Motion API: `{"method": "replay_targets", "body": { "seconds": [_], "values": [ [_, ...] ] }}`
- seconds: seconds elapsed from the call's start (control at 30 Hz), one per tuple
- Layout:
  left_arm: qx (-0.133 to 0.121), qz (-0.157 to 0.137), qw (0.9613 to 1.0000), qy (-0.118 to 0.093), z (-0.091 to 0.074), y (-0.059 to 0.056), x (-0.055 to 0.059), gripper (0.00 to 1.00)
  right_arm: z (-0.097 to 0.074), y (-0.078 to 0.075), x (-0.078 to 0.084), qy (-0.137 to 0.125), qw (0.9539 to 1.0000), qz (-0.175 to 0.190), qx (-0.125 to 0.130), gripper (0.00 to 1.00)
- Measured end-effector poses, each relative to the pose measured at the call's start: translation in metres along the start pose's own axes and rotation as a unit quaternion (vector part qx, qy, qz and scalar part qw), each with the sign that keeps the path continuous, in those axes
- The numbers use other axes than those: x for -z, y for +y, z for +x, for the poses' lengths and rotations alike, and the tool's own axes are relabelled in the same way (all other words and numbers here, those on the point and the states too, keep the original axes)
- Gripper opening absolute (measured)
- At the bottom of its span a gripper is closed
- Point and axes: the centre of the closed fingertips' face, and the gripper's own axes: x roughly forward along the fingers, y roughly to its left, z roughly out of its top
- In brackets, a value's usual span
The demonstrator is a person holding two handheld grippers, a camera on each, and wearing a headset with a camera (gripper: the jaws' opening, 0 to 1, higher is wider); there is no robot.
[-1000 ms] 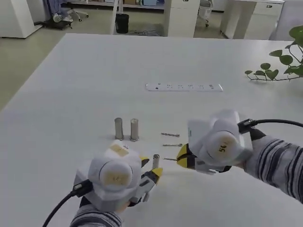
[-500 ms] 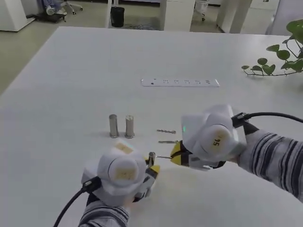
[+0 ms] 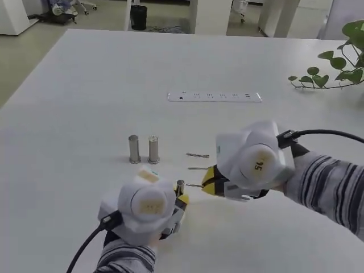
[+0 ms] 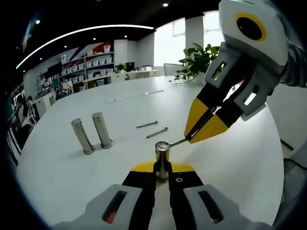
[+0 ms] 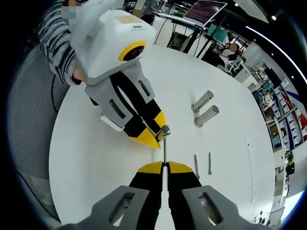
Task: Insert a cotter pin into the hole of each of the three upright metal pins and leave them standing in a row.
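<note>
Right claw (image 5: 164, 166) tight on cotter pin (image 5: 164, 147), nearer metal pin (image 4: 162, 157) tight in left claw (image 4: 162, 169); open tabletop (image 3: 85, 102).

Three metal pins: two (image 3: 134, 149) (image 3: 153, 149) left of centre, one (image 3: 180, 187) lower middle. Three cotter pins (image 3: 198, 155) (image 3: 199, 168) (image 3: 195, 185), all mid-frame. Two hand-held grippers (image 3: 182, 200) (image 3: 208, 187). One power strip (image 3: 215, 96) on the worktop (image 3: 85, 102). One plant (image 3: 335, 68), upper right.
</note>
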Motion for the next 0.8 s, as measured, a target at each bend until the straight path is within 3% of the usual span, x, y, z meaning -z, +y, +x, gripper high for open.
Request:
{"method": "replay_targets", "body": {
  "seconds": [0.4, 0.47, 0.6, 0.8],
  "values": [
    [-0.023, -0.007, 0.9997, -0.008, 0.0, 0.002, 0.001, 0.05, -0.001, 0.001, -0.007, 0.005, 1.0, 0.004, 0.004, 0.0],
    [-0.028, -0.015, 0.9995, -0.009, 0.0, 0.002, 0.001, 0.05, -0.002, 0.001, -0.01, 0.002, 1.0, 0.008, 0.003, 0.0],
    [-0.032, -0.004, 0.9995, -0.008, 0.002, 0.001, 0.001, 0.05, -0.005, 0.002, -0.017, -0.01, 0.9999, 0.013, 0.003, 0.0],
    [-0.035, -0.01, 0.9993, -0.006, 0.002, 0.001, 0.002, 0.05, -0.003, 0.001, -0.019, -0.009, 0.9999, 0.009, 0.006, 0.0]
  ]
}}
